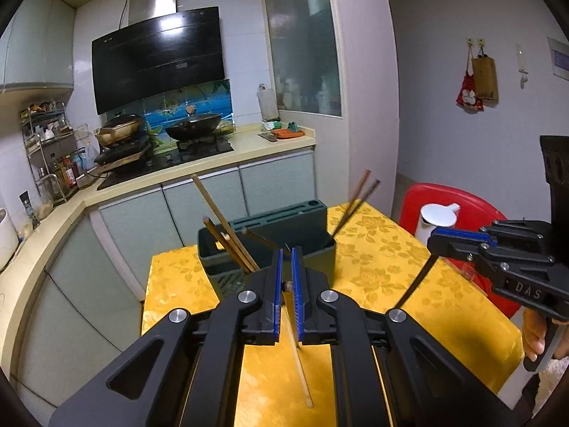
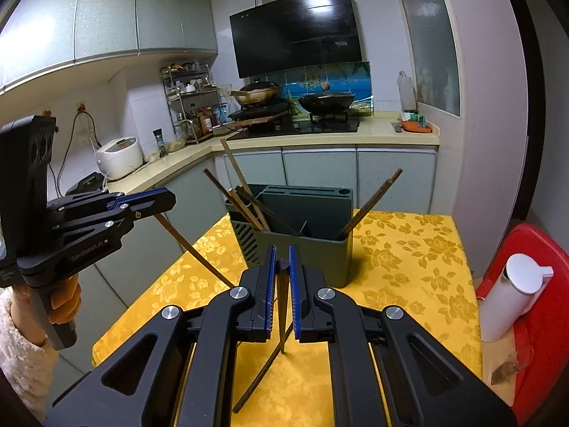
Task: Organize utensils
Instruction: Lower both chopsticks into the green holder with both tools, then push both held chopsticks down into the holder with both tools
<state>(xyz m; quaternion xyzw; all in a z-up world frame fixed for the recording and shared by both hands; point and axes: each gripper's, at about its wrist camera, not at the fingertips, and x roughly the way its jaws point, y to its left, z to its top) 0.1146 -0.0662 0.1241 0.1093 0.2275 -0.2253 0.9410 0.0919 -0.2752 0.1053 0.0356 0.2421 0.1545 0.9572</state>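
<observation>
The left gripper (image 1: 287,252) is nearly closed, its blue pads pinching a pale wooden chopstick (image 1: 300,366) that hangs down toward the yellow tablecloth (image 1: 377,270). The right gripper (image 2: 282,249) is likewise pinched almost shut on a dark chopstick (image 2: 283,313), which hangs straight down between its pads; a second dark stick (image 2: 261,373) slants below it, and whether that one is held too cannot be told.

Just beyond both grippers stands the grey-green utensil holder (image 2: 320,259) on the table. Several chopsticks (image 2: 245,203) lean out of its left compartment, and two more (image 2: 373,203) lean out of the right end.

Each gripper shows in the other's camera, held by a hand (image 2: 64,302) on its handle. At the table's right edge sits a red chair (image 2: 533,284) bearing a white kettle (image 2: 512,299). Behind run the kitchen counter (image 2: 355,138), stove and black range hood (image 2: 295,32).
</observation>
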